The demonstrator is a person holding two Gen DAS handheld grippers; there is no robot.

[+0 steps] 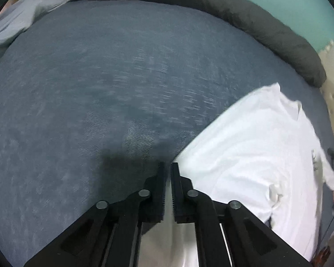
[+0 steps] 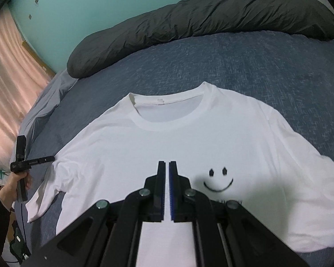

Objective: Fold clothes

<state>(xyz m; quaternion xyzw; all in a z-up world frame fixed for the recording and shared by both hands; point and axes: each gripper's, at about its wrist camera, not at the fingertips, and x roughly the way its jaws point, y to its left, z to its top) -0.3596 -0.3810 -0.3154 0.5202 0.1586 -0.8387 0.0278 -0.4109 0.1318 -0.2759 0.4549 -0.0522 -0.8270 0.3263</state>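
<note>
**Desk:** Nearest the lens on the right side, what did we have?

**Photographer:** Black jaws of the right tool [image 2: 168, 163] stood all but together, a thin slit between the blue-edged pads, with nothing gripped. They hovered above the chest of a white T-shirt [image 2: 178, 133], just left of a small black smiley face [image 2: 218, 180] printed on it.

**Desk:** And the left side?

**Photographer:** Much the same. The left tool [image 1: 168, 164] had its jaws nearly closed, only a narrow gap between the ribbed pads. White cloth showed beneath and to the right of them, but I could not tell whether any fabric was pinched. In the right wrist view, the same tool appeared at the shirt's sleeve, held by a person's hand [image 2: 13, 187].

**Desk:** Where was the shirt itself?

**Photographer:** It lay front-up and spread out on a bed covered with a blue-grey sheet [image 2: 233, 66], collar [image 2: 169, 120] pointing away from the camera, one sleeve rumpled at the side nearer the hand.

**Desk:** Farther back?

**Photographer:** A dark grey duvet [image 2: 200, 20] was bunched in a long roll along the far edge of the bed. Behind it rose a teal wall [image 2: 89, 4], with pink curtains [image 2: 9, 66] hanging at the left.
</note>
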